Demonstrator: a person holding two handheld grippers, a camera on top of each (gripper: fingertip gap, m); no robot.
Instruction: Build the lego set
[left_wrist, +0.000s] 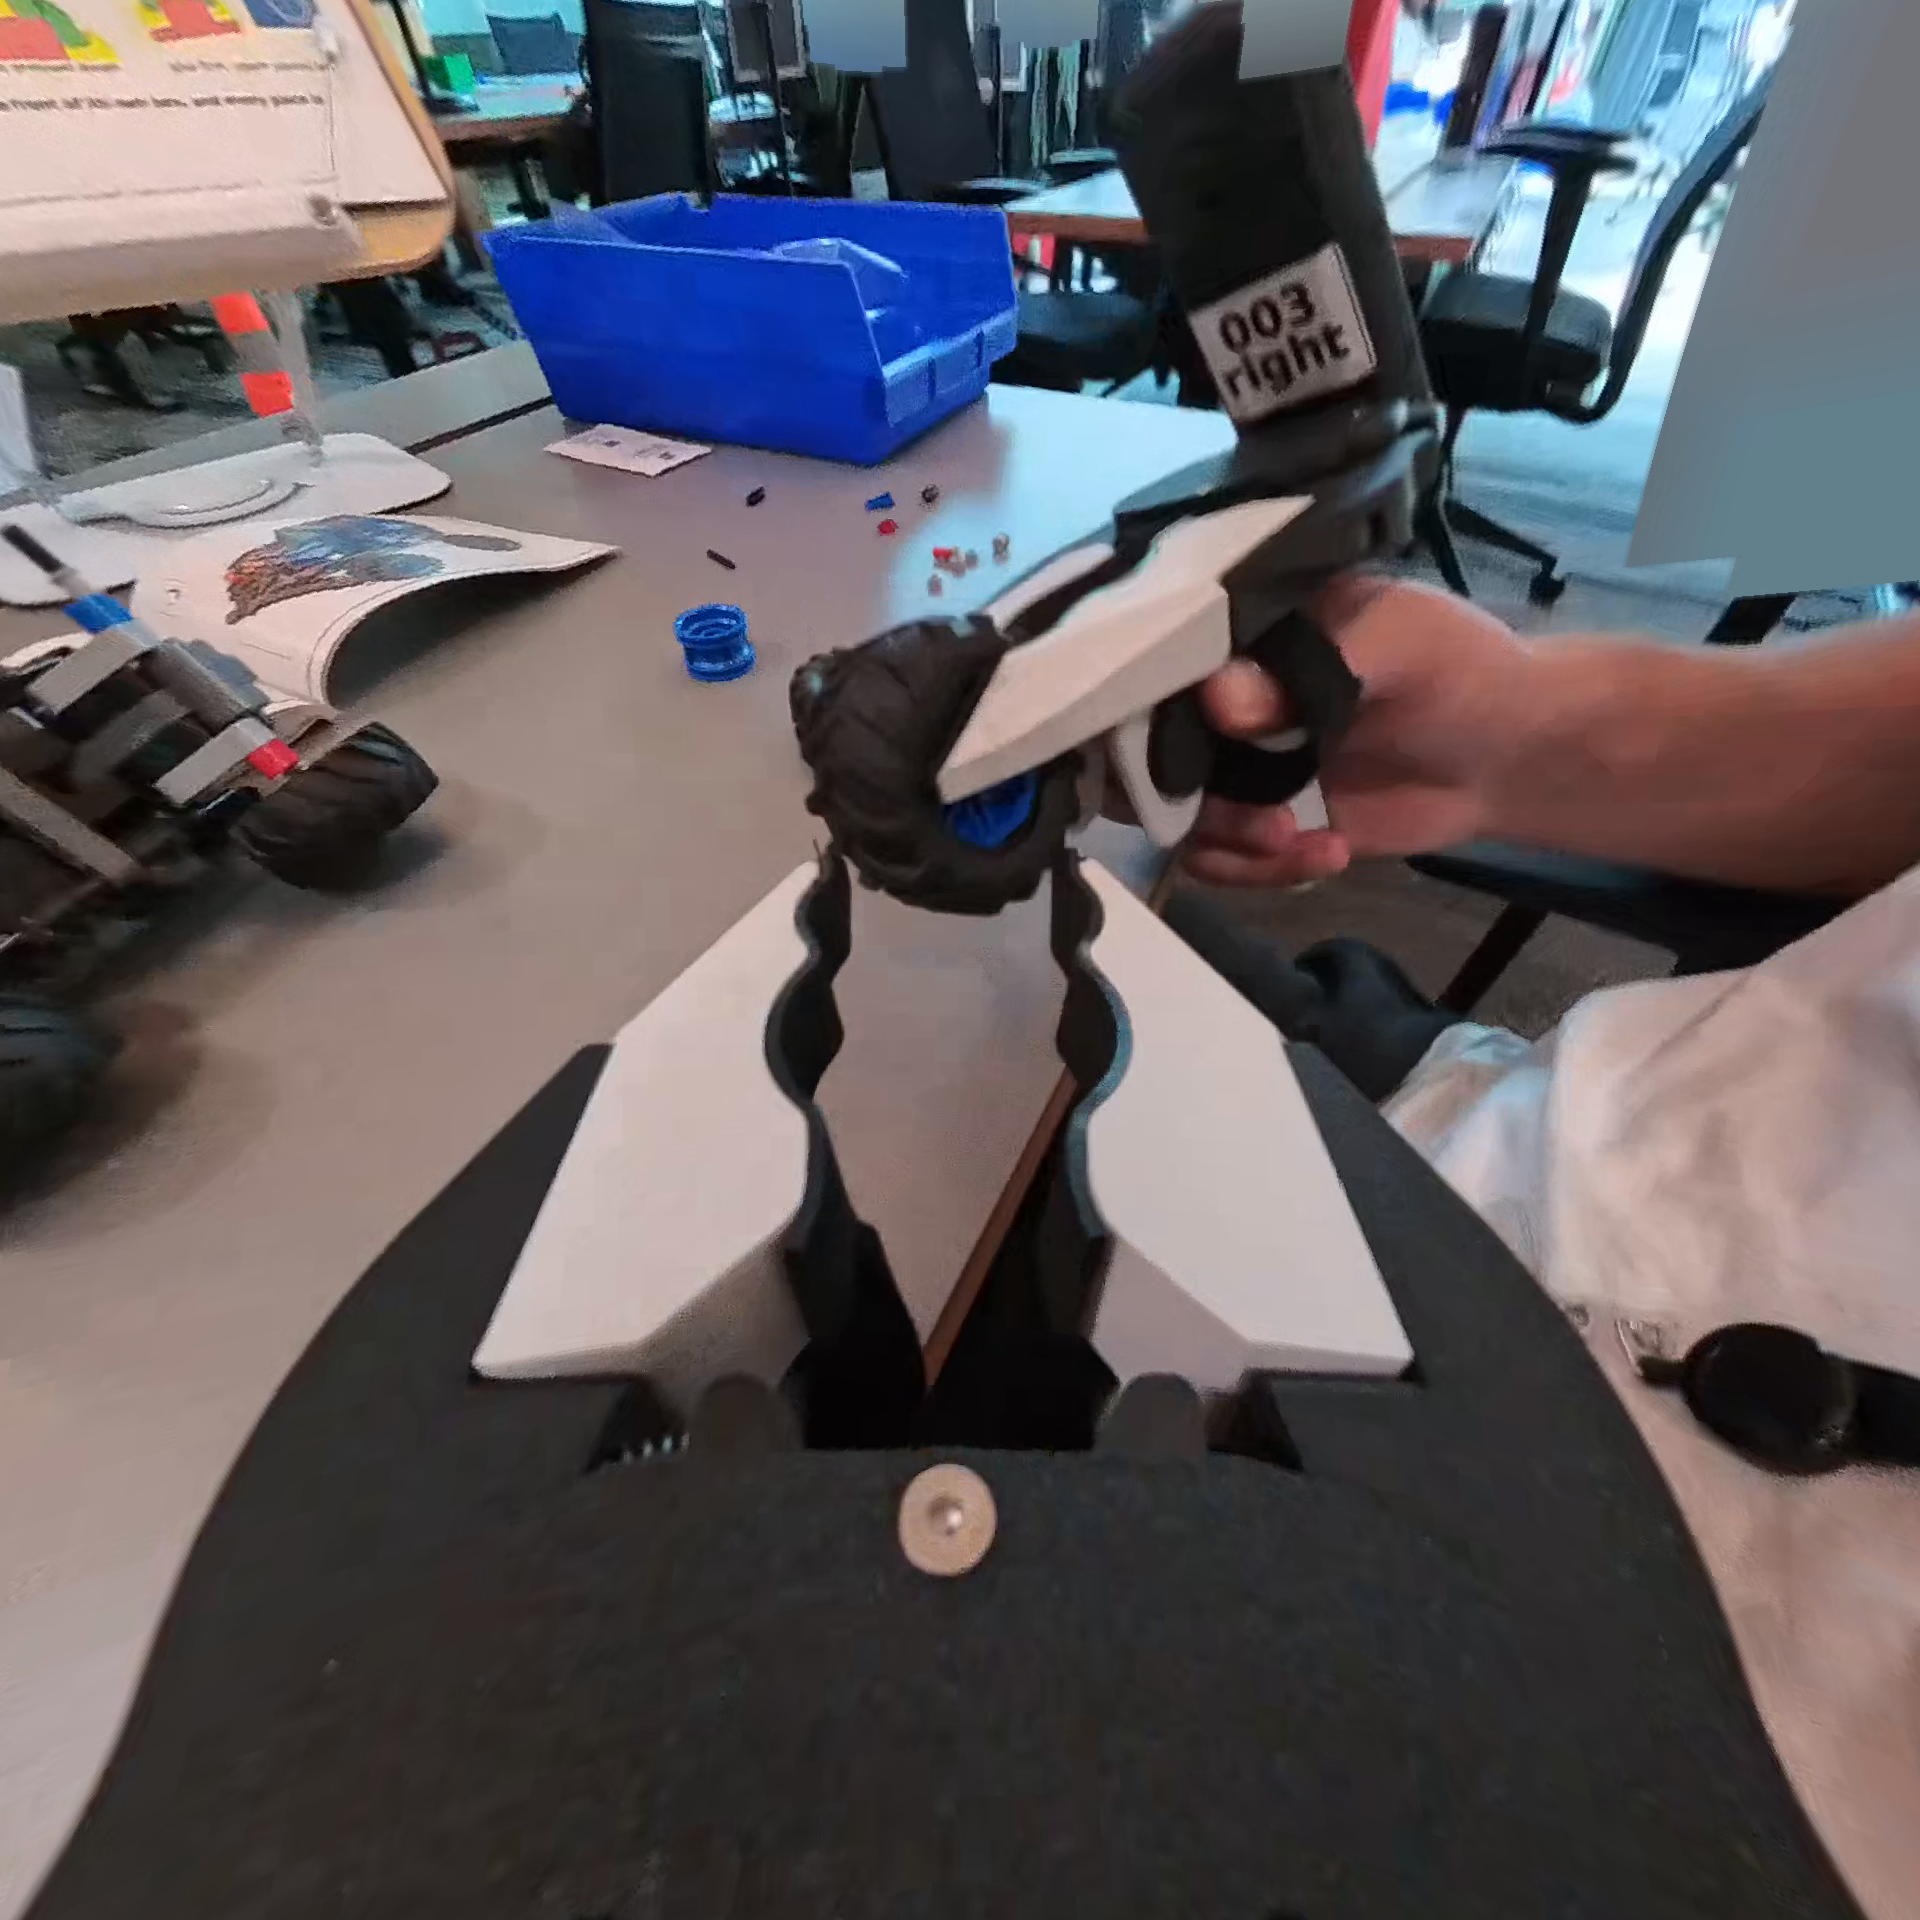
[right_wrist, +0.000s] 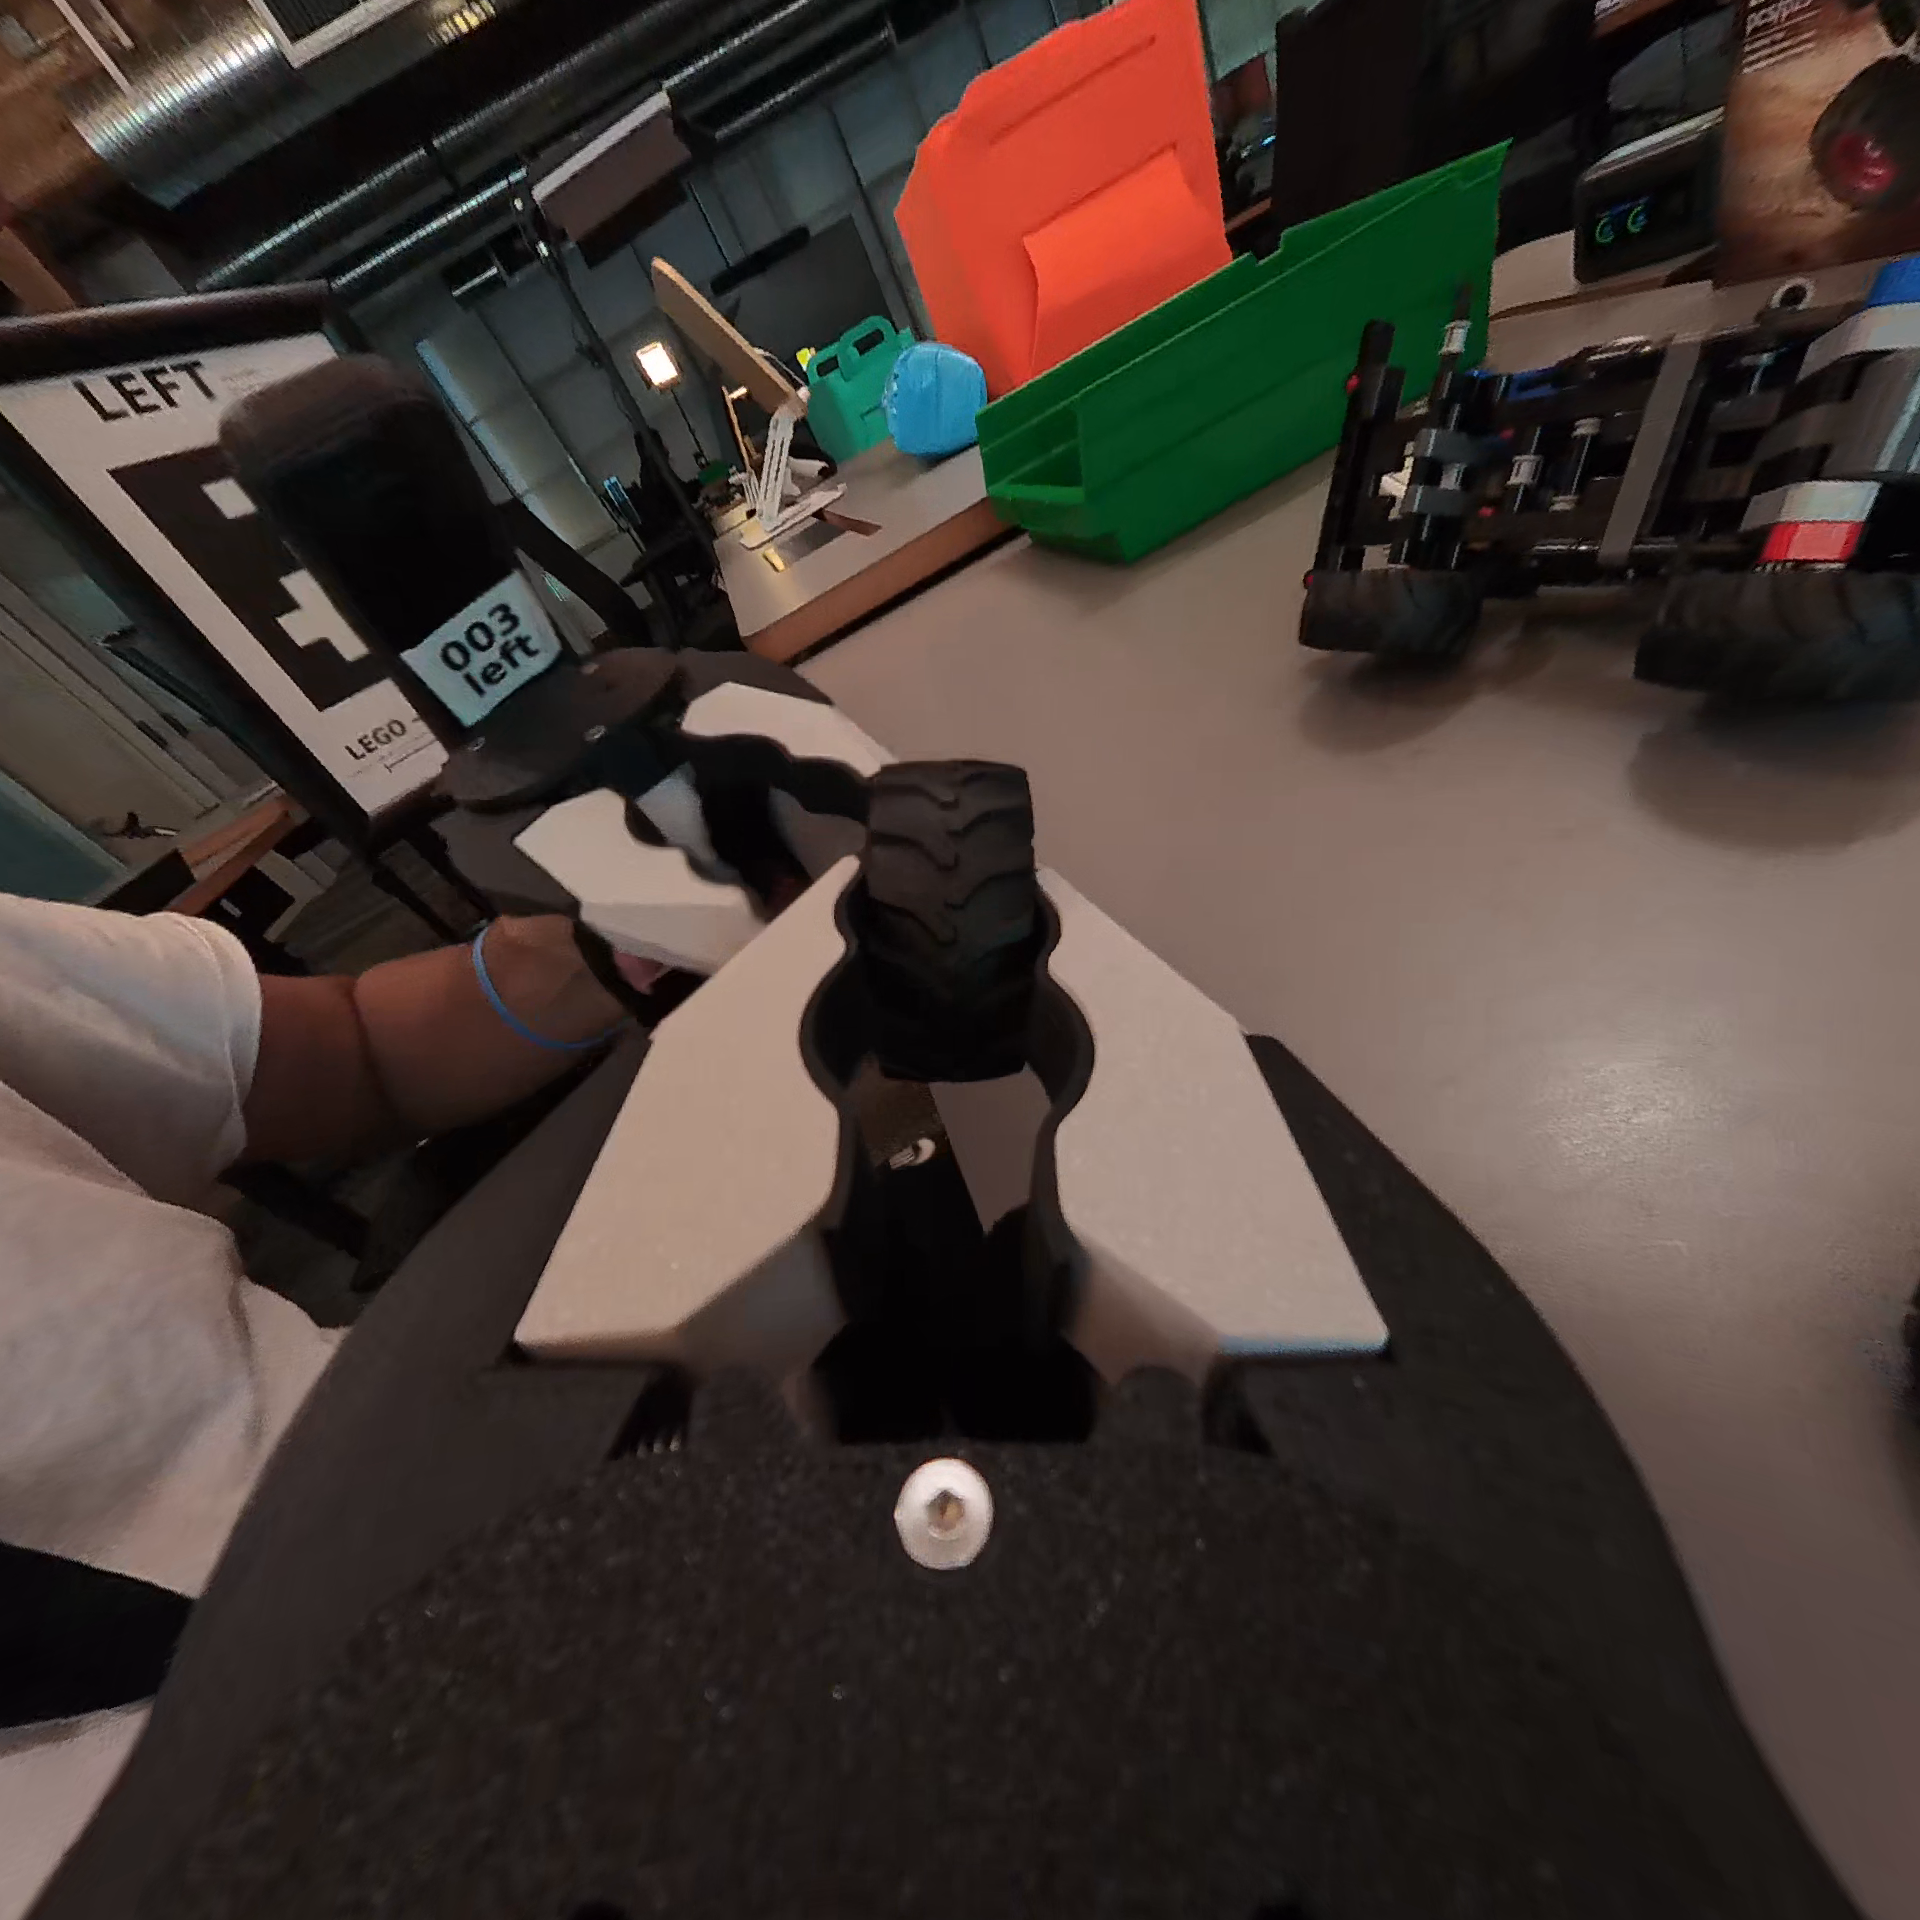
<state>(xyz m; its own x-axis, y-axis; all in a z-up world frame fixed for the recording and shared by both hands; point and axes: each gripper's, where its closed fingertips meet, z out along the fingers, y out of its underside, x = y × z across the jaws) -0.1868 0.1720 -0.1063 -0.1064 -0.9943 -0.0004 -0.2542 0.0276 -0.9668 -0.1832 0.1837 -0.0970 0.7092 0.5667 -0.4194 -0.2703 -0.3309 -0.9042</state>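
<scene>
- Labels first: each gripper handle has a small white printed sticker, and a white sign with a black block pattern stands behind the left one. There's writing on all of them, not repeating it.
- The right gripper is clamped on a chunky black rubber tyre with a blue plastic hub, held up off the grey counter.
- The left gripper has its jaws apart, nothing in them, tips just under that tyre and pretty much touching it.
- A loose blue plastic wheel rim sits on the counter just beyond, with small red, blue and black pieces scattered behind it.
- The half-built grey and black lego truck is parked well off to the side on its own tyres.
- An open instruction booklet lies beside the truck, a blue plastic bin behind the bits, a green bin and an orange one further along.
</scene>
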